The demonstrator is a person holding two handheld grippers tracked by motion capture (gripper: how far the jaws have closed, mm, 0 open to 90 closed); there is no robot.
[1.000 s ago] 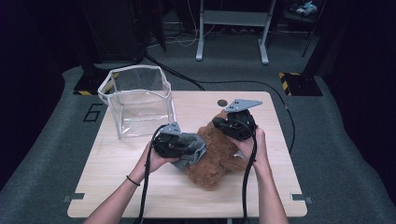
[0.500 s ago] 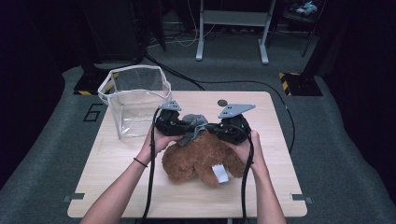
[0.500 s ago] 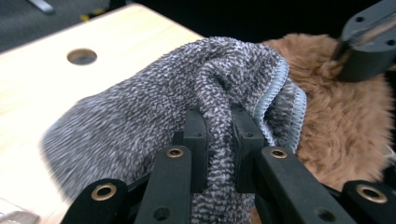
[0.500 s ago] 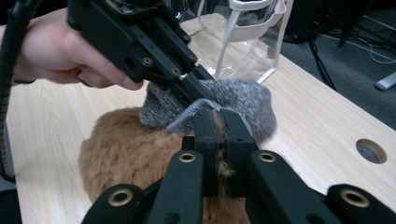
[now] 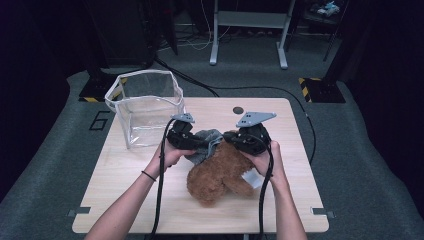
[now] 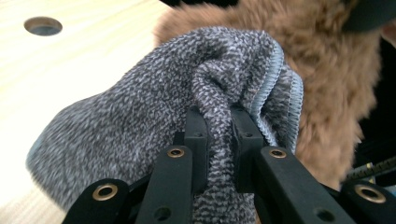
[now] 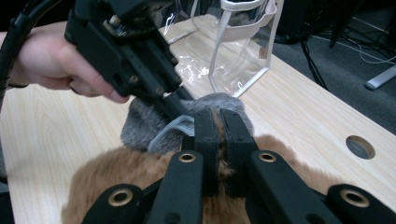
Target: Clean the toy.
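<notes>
Toward the far-left corner of the counter (image 5: pixel 125 170) we see a clear plastic bin (image 5: pixel 145 107). Our left gripper (image 6: pixel 218 140) has its jaws pinched tight on a fold of the grey knit cloth (image 6: pixel 140 130). Near the counter's middle lies the brown teddy bear (image 5: pixel 222 172), touching the cloth. Our right gripper (image 7: pixel 218 140) has its jaws closed on the bear's fur.

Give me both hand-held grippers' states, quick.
Left hand-held gripper: shut on the grey cloth.
Right hand-held gripper: shut on the brown plush toy's fur.
</notes>
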